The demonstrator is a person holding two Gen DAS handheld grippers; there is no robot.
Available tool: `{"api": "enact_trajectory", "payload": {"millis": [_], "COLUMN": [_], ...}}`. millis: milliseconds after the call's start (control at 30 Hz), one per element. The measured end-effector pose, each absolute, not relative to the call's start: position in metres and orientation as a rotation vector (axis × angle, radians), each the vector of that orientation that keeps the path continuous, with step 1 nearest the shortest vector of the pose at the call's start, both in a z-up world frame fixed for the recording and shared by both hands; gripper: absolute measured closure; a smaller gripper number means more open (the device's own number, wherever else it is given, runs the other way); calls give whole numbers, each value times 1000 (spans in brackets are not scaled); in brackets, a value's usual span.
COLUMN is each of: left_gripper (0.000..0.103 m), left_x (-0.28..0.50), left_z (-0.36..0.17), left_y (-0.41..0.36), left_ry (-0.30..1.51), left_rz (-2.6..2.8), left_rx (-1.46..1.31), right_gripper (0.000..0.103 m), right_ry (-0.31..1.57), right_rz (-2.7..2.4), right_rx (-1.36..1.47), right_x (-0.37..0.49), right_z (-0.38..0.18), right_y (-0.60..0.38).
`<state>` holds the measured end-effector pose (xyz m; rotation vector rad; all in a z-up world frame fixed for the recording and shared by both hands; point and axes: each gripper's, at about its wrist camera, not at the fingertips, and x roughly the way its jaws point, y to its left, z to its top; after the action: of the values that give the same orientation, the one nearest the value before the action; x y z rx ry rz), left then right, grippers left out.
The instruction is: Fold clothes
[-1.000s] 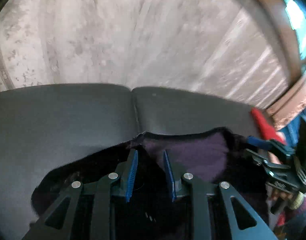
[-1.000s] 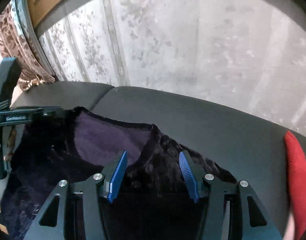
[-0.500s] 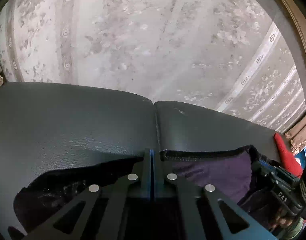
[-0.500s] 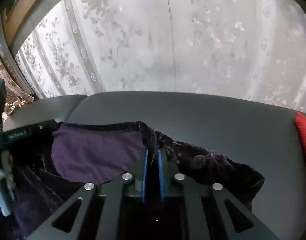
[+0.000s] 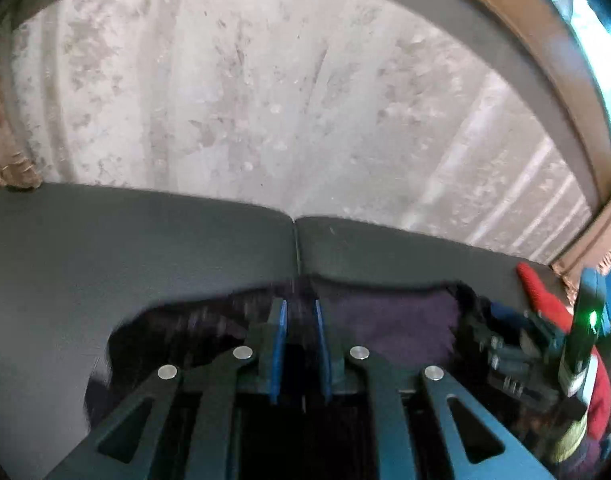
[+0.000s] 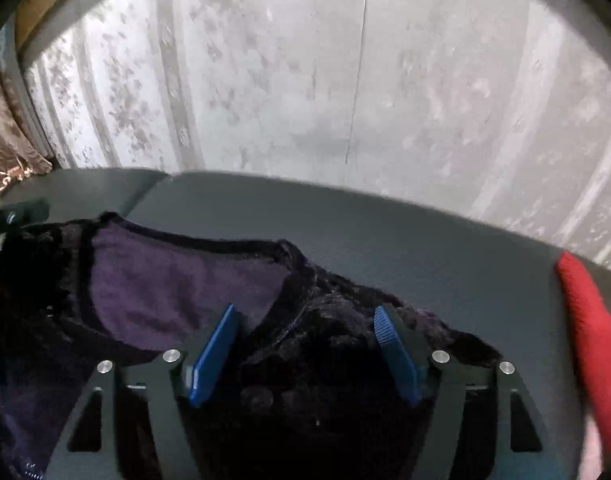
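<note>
A dark purple velvet garment (image 5: pixel 393 320) lies on the black seat cushions (image 5: pixel 145 248), neckline away from me and its lighter purple lining (image 6: pixel 177 288) showing. My left gripper (image 5: pixel 299 304) is over the garment's left shoulder. Its jaws are opening and stand a narrow gap apart, with dark fabric in the gap but not pinched. My right gripper (image 6: pixel 305 312) is over the right shoulder by the neckline. Its jaws are opening wide, the velvet (image 6: pixel 337 352) loose between the blue pads (image 6: pixel 221 344). The right gripper (image 5: pixel 517 336) also shows at the right of the left wrist view.
A red garment (image 6: pixel 585 320) lies on the cushion to the right, also seen as the red garment (image 5: pixel 537 292) behind the other gripper. A seam (image 5: pixel 296 240) splits the two cushions. Patterned wall (image 6: pixel 345 80) rises behind; a brown curtain (image 6: pixel 5 140) hangs at the left.
A second ago both grippers were open, half a second ago both were shut on the garment's neckline edge. Now both have parted, the right widely, and the fabric lies released.
</note>
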<state>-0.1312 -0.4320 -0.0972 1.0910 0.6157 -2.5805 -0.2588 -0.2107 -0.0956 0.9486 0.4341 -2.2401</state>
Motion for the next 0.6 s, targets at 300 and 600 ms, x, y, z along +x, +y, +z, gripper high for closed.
{"api": "enact_trajectory", "payload": {"millis": [300,600], "left_gripper": [88,86], "left_x": [45,182], "left_z": [-114,-149], "left_y": [-412,-389], "left_ry": [743,897], "left_rz": [-2560,-2504], "left_rx": [1065,1126], "right_gripper": [11,12], "right_ry": [174,-173], "right_rz": [-2115,-2023], "right_rx": [980,1293], "right_x": [-184,-103], "right_z": [-56,-112], "right_y": [-80,86]}}
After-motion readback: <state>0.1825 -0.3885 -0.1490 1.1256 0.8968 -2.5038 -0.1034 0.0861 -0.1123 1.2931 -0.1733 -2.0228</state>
